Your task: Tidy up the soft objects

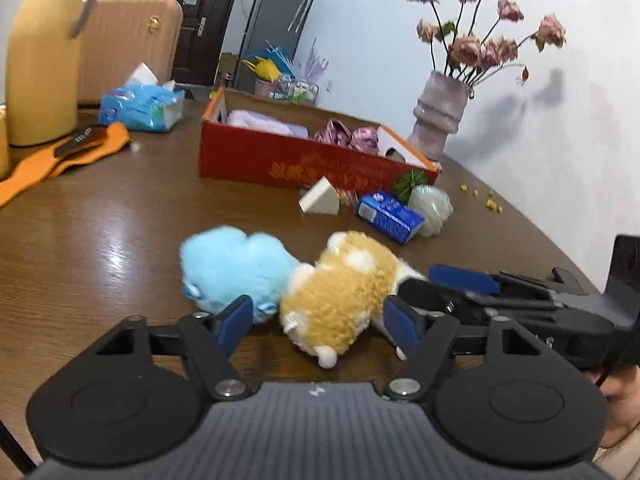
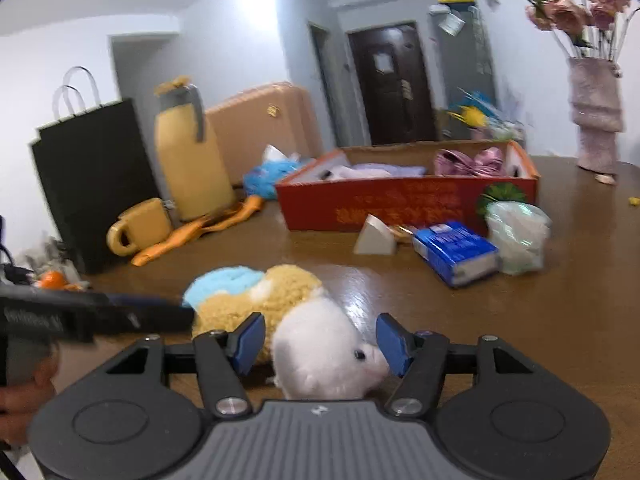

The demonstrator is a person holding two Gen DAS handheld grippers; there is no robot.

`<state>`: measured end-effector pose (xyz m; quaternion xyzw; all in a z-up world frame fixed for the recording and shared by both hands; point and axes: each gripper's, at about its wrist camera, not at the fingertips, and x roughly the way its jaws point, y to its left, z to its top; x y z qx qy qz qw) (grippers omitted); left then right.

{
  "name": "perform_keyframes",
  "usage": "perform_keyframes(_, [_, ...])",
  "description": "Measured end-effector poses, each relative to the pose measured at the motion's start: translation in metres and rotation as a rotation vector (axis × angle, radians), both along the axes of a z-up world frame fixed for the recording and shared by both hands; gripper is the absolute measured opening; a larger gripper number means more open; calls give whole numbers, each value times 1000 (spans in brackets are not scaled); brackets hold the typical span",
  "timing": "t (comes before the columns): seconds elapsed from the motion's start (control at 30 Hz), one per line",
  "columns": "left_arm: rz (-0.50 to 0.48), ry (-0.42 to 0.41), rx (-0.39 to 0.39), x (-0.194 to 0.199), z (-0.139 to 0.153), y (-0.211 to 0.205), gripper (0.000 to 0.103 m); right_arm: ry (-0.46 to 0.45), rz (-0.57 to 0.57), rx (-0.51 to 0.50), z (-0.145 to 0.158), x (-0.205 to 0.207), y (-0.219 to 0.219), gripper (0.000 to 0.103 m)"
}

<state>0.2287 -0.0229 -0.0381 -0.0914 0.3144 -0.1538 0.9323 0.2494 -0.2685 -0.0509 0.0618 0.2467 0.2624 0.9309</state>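
A tan and white plush hamster (image 1: 344,292) lies on the brown table next to a light blue plush (image 1: 232,268). My left gripper (image 1: 320,322) is open, its blue pads on either side of the hamster's rear. My right gripper (image 2: 320,344) is open around the hamster's white head (image 2: 320,344); it also shows at the right of the left wrist view (image 1: 440,284). The blue plush (image 2: 224,284) lies behind the hamster. An open red box (image 1: 312,160) (image 2: 404,200) farther back holds a lilac cloth (image 1: 264,122) and pink fabric (image 1: 348,136).
In front of the box lie a cream wedge (image 1: 320,198), a blue carton (image 1: 390,212), a pale bagged item (image 1: 430,206). A yellow flask (image 1: 42,60), tissue pack (image 1: 140,106), orange strap (image 1: 60,156) stand left. A flower vase (image 1: 438,118) stands right. A yellow mug (image 2: 140,226) and black bag (image 2: 96,176) stand far left.
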Motion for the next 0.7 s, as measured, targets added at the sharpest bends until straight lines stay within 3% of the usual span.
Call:
perform_keyframes(0.03, [6, 20, 7, 4, -4, -2, 60, 7, -1, 9, -2, 3, -2, 60])
perform_keyframes(0.13, [17, 54, -36, 11, -11, 3, 49, 70, 11, 7, -9, 5, 0, 52])
perform_keyframes(0.27, [5, 65, -72, 16, -14, 9, 48, 98, 74, 16, -5, -20, 3, 48])
perform_keyframes(0.5, [1, 32, -48, 17, -7, -7, 50, 109, 22, 27, -2, -35, -1, 48])
perform_keyframes(0.57, [53, -9, -67, 15, -3, 2, 51, 92, 86, 24, 0, -40, 4, 49])
perform_keyframes(0.7, [104, -5, -63, 13, 3, 19, 57, 42, 250, 89, 4, -52, 10, 48])
